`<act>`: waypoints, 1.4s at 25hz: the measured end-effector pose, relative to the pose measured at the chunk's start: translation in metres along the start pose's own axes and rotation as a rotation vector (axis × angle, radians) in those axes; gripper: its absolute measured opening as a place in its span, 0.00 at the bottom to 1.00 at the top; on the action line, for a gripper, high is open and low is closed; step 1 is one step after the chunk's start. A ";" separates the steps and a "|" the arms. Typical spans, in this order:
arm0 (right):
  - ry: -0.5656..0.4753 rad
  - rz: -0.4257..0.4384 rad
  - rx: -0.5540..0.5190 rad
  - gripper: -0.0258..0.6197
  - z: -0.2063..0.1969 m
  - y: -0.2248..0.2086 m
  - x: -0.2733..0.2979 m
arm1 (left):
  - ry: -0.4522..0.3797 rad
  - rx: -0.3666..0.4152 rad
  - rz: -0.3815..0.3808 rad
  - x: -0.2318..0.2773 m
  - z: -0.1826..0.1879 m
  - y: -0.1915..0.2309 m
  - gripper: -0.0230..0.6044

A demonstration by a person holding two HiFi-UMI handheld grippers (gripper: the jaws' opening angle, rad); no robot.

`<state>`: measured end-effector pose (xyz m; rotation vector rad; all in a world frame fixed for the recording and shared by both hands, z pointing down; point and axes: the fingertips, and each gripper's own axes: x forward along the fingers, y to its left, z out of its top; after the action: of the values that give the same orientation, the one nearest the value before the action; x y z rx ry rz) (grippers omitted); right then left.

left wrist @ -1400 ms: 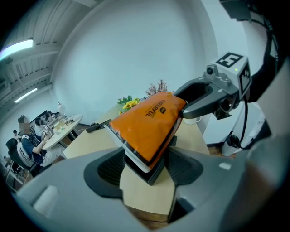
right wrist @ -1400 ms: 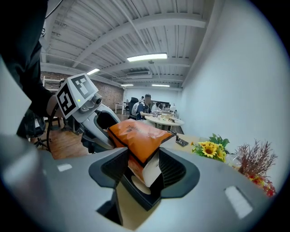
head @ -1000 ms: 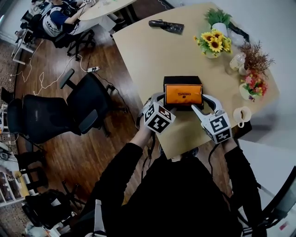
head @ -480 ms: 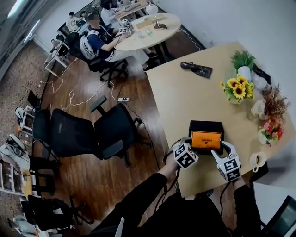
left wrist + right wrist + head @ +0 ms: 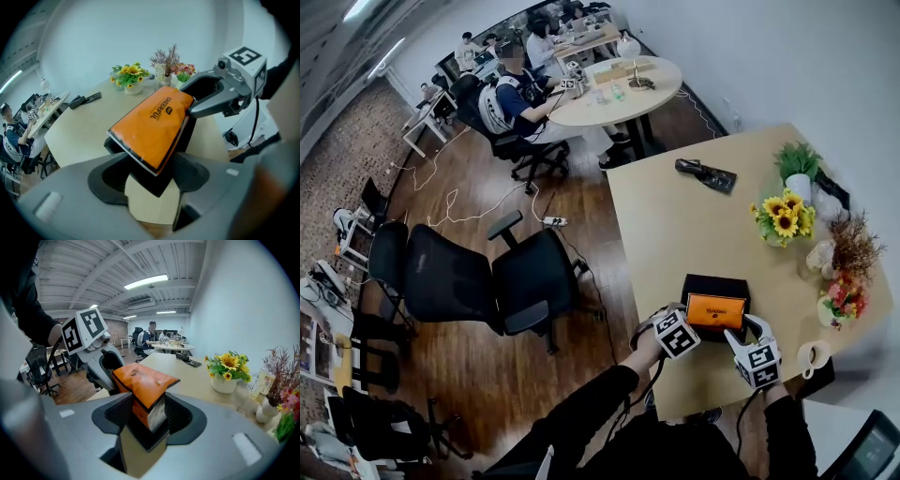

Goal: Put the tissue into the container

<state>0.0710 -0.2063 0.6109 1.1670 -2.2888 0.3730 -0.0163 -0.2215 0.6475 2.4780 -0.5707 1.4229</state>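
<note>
An orange tissue pack (image 5: 715,310) lies slanted over a black open container (image 5: 712,283) near the table's front edge. My left gripper (image 5: 682,313) is at the container's left end. In the left gripper view its jaws are shut on the container's near corner (image 5: 154,187), and the pack's low end (image 5: 154,126) rests just above them. My right gripper (image 5: 748,327) is at the right end. Its pads (image 5: 171,411) press on the pack's raised end (image 5: 143,380), above the container (image 5: 151,440).
A sunflower vase (image 5: 785,217), other flower pots (image 5: 842,292) and a mug (image 5: 814,354) stand along the table's right side. A black object (image 5: 705,175) lies at the far end. Office chairs (image 5: 487,281) stand left of the table. People sit at a round table (image 5: 614,82) farther back.
The head view has swung up and away, so the table and grippers look smaller and more of the room shows. Both grippers stay at the pack's two ends.
</note>
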 end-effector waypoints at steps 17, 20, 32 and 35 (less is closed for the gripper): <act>0.020 -0.054 -0.002 0.34 -0.004 -0.010 0.001 | -0.029 0.029 0.067 -0.013 0.007 0.008 0.52; 0.002 -0.070 0.022 0.35 0.001 -0.014 -0.005 | -0.038 0.015 0.082 -0.018 0.003 0.012 0.52; -0.115 -0.104 0.020 0.35 0.039 -0.011 -0.042 | -0.240 0.000 0.142 -0.067 0.037 -0.004 0.52; -0.175 -0.103 0.042 0.35 0.056 -0.005 -0.061 | -0.317 -0.015 0.135 -0.088 0.049 -0.016 0.52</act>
<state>0.0849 -0.1951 0.5302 1.3812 -2.3667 0.2920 -0.0111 -0.2069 0.5470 2.7174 -0.8193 1.0653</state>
